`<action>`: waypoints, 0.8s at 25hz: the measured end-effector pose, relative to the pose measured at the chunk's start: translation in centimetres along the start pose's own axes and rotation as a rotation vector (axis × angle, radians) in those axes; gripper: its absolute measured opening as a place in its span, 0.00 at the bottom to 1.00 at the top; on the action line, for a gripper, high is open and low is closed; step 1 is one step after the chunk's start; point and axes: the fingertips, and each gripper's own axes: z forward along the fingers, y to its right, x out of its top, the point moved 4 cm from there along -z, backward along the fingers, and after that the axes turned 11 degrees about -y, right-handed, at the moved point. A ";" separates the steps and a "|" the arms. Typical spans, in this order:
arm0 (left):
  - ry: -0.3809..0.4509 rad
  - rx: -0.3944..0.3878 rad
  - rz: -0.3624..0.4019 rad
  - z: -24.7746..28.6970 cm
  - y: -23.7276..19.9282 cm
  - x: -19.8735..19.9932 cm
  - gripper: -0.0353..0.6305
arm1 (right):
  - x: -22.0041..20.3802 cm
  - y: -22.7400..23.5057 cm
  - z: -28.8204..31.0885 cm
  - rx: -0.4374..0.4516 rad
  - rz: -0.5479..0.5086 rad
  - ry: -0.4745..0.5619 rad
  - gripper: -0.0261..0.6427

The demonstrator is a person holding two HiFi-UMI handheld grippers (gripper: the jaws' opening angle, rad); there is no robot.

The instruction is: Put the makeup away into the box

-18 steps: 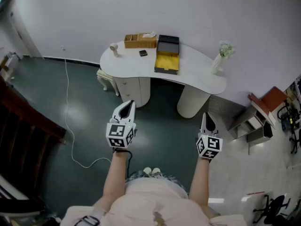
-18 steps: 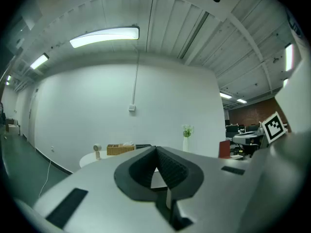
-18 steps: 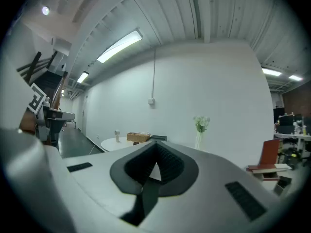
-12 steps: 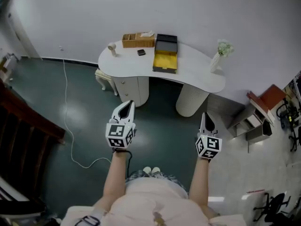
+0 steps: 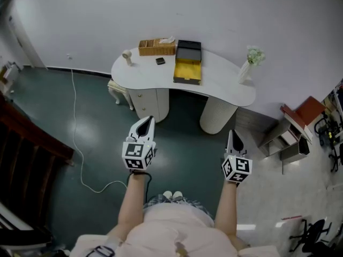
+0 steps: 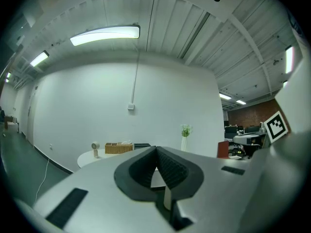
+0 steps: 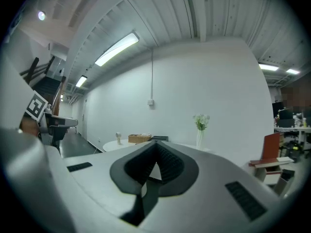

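Observation:
A white curved table (image 5: 225, 87) stands by the far wall, well ahead of me. On it lies an open box (image 5: 188, 71) with a yellow inside and a black lid. Left of the box sits a small dark makeup item (image 5: 159, 61). My left gripper (image 5: 146, 119) is held out level over the floor, its jaws shut on nothing; in the left gripper view the left gripper (image 6: 156, 149) points at the distant table. My right gripper (image 5: 231, 134) is also shut and empty, and the right gripper (image 7: 155, 145) faces the same table.
A wicker basket (image 5: 156, 47), a small standing object (image 5: 127, 55) and a vase of flowers (image 5: 248, 66) share the table. A white stool (image 5: 119, 89) stands under its left end. A cable (image 5: 79, 138) trails over the green floor. Shelves and a red chair (image 5: 305, 116) stand at the right.
The table has drifted slightly up and left in the head view. Both grippers keep the same pose, shut and empty.

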 end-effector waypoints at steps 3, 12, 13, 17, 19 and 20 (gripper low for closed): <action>-0.014 -0.030 -0.012 0.2 0.2 -0.3 0.09 | -0.2 0.2 0.0 -0.001 0.014 -0.004 0.06; 0.005 -0.138 -0.094 0.1 0.1 -0.8 0.10 | -1.1 0.3 0.0 -0.013 0.032 -0.031 0.06; 0.010 -0.151 -0.088 0.0 0.2 -0.7 0.12 | -1.1 0.3 0.0 -0.015 0.034 -0.034 0.06; 0.052 -0.204 -0.088 -0.1 0.3 0.1 0.53 | -1.0 0.2 0.0 -0.022 0.038 -0.029 0.06; 0.091 -0.210 -0.120 -0.3 -0.1 0.5 0.60 | -0.8 -0.1 0.0 -0.017 0.043 -0.018 0.06; 0.105 -0.208 -0.138 -0.5 -0.3 0.6 0.62 | -0.7 -0.2 0.0 -0.013 0.044 -0.013 0.06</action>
